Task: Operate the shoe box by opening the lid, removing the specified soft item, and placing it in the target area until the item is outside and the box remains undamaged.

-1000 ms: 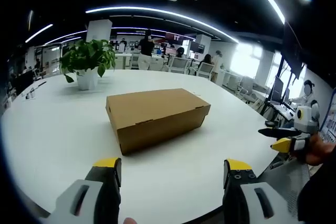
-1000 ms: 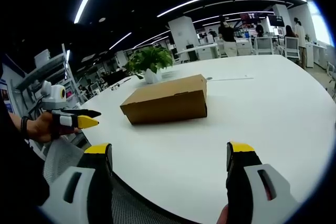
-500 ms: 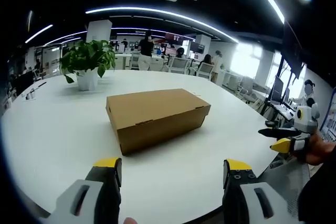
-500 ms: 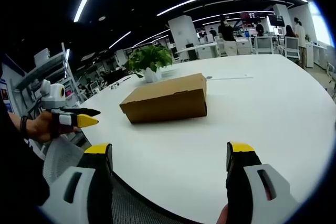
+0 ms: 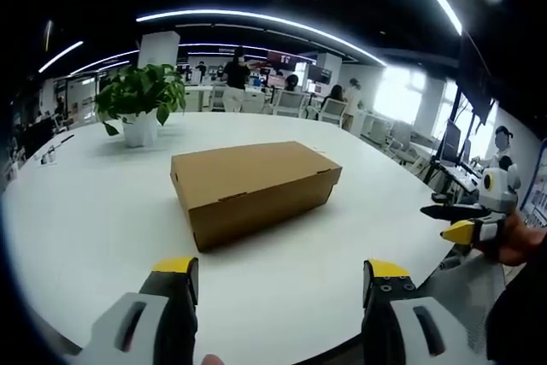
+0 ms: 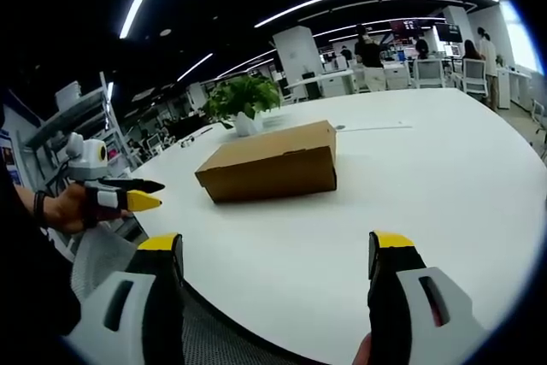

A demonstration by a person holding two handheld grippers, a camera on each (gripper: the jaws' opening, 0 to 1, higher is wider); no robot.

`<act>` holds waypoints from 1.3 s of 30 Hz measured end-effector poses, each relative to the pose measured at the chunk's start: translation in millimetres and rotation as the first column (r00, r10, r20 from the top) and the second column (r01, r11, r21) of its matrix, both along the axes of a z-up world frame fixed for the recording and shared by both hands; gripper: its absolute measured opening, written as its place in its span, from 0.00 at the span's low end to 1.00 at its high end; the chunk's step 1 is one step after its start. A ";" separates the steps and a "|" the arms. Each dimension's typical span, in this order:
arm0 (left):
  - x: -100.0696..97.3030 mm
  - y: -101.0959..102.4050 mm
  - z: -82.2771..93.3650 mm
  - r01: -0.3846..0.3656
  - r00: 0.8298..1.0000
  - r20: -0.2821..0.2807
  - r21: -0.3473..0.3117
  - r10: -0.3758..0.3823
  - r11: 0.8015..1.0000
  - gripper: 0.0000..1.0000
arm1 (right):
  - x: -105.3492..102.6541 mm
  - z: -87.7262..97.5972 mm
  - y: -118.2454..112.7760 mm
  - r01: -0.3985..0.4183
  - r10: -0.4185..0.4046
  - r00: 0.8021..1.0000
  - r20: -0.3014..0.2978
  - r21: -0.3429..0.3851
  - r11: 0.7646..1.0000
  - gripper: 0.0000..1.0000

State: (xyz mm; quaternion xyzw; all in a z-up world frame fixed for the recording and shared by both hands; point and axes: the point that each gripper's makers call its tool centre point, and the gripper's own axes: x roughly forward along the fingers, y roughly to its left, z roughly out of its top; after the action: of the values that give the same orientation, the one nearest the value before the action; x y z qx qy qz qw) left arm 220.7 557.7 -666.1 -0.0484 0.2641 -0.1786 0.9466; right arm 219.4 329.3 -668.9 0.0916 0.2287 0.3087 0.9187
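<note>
Shoe box (image 5: 254, 190) of plain brown cardboard sits shut on the big white table (image 5: 77, 211), its lid fully down, so whatever is inside stays hidden. A potted plant (image 5: 141, 108) stands behind it, well apart. The left gripper (image 5: 278, 284) hangs at the table's near edge with its jaws spread wide, gripping nothing, the box ahead between them. The right gripper (image 6: 275, 254) is likewise wide open and empty, the box (image 6: 272, 162) well beyond its tips.
</note>
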 end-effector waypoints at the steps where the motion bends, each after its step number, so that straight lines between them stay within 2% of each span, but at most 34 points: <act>1: -0.1 0.0 0.0 0.000 1.000 0.000 0.001 0.000 1.000 0.80 | -0.2 0.0 0.1 -0.001 0.001 1.000 0.000 -0.001 1.000 0.85; 39: -1.1 -1.9 -1.8 0.011 1.000 -0.006 0.007 -0.011 1.000 0.79 | -1.1 -1.0 0.9 -0.005 0.005 1.000 -0.003 -0.005 1.000 0.84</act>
State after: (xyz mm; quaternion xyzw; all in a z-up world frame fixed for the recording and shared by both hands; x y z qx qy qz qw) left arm 219.6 555.7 -668.0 -0.0442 0.2677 -0.1829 0.9450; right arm 218.3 330.1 -670.0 0.0893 0.2311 0.3104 0.9177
